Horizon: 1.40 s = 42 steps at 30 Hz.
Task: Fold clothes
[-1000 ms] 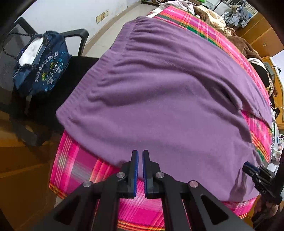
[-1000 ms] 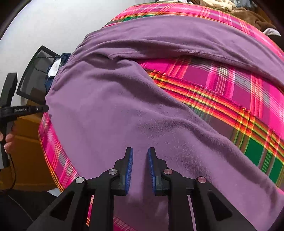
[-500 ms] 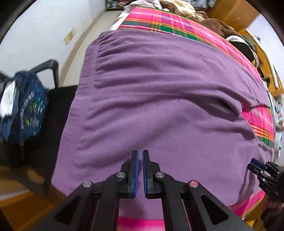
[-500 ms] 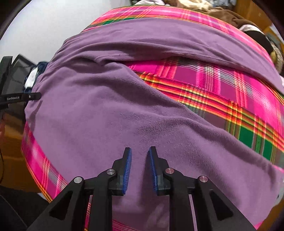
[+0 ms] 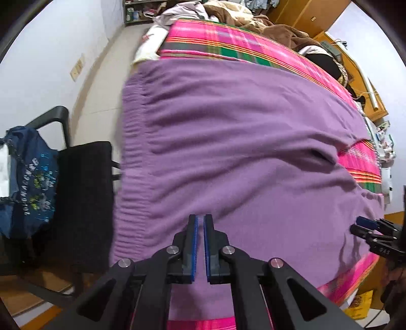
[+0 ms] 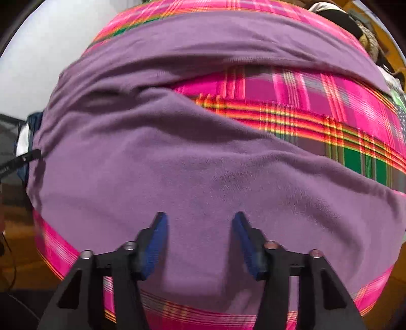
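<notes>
Purple fleece trousers point(image 5: 228, 142) lie spread flat on a pink plaid bedcover point(image 5: 228, 38), their ribbed waistband point(image 5: 129, 157) at the bed's left edge. The two legs point(image 6: 203, 172) run off to the right with a strip of plaid showing between them. My left gripper point(image 5: 200, 220) is shut, with only a thin slit between its blue pads and nothing in it, just above the seat of the trousers. My right gripper point(image 6: 200, 215) is wide open over the near leg, with cloth below it but not pinched. In the left wrist view the right gripper point(image 5: 365, 226) shows at the right edge.
A black chair point(image 5: 83, 193) carrying a dark blue bag point(image 5: 28, 182) stands close against the bed's left side. Brown and pale clothes point(image 5: 253, 17) are piled at the far end of the bed. Wooden furniture point(image 5: 365, 83) runs along the right side.
My right gripper has gone from a narrow gap to wide open. My left gripper has stayed shut and shifted toward the waistband, so less plaid shows at the near edge.
</notes>
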### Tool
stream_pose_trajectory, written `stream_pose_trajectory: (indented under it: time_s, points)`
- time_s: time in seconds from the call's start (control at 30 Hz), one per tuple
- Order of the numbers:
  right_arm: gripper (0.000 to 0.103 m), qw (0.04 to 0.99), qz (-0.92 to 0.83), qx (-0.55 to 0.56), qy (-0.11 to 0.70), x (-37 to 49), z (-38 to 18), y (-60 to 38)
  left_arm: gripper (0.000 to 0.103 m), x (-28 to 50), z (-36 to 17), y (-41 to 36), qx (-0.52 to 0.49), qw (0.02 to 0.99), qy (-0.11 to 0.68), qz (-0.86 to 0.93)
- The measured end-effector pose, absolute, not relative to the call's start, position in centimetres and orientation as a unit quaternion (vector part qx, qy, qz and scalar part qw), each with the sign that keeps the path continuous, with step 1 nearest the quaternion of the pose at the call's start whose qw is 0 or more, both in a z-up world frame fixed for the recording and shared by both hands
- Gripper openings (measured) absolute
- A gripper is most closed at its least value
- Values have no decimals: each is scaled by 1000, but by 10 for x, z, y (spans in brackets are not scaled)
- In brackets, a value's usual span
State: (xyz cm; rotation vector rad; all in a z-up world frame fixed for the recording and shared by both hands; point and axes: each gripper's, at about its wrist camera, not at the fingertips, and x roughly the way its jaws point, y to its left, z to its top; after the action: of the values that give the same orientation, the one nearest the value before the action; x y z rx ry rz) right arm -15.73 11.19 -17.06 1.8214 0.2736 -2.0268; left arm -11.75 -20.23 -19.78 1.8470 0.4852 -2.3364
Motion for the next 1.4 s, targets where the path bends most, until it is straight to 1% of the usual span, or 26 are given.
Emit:
stream_pose_trajectory:
  time_s: [0.03, 0.13, 0.43, 0.8, 1.1, 1.27, 1.4]
  points:
    - [37, 201, -728, 648, 101, -156, -168, 108, 4, -116, -197, -206, 610, 67, 160, -773]
    - [35, 210, -733, 638, 105, -152, -161, 94, 4, -112, -199, -209, 612, 79, 161, -770]
    - [35, 228, -735, 627, 119, -149, -160, 66, 4, -119, -197, -200, 608, 79, 148, -776]
    - [35, 252, -741, 609, 129, -163, -154, 34, 4, -137, -217, -196, 619, 66, 117, -774]
    - [35, 260, -745, 601, 128, -179, -152, 18, 4, -147, -208, -201, 615, 69, 110, -778]
    - [35, 267, -741, 601, 133, -183, -152, 11, 4, -157, -218, -206, 619, 76, 107, -774]
    - [35, 271, -741, 601, 131, -188, -152, 6, 4, -154, -211, -214, 613, 77, 111, -779]
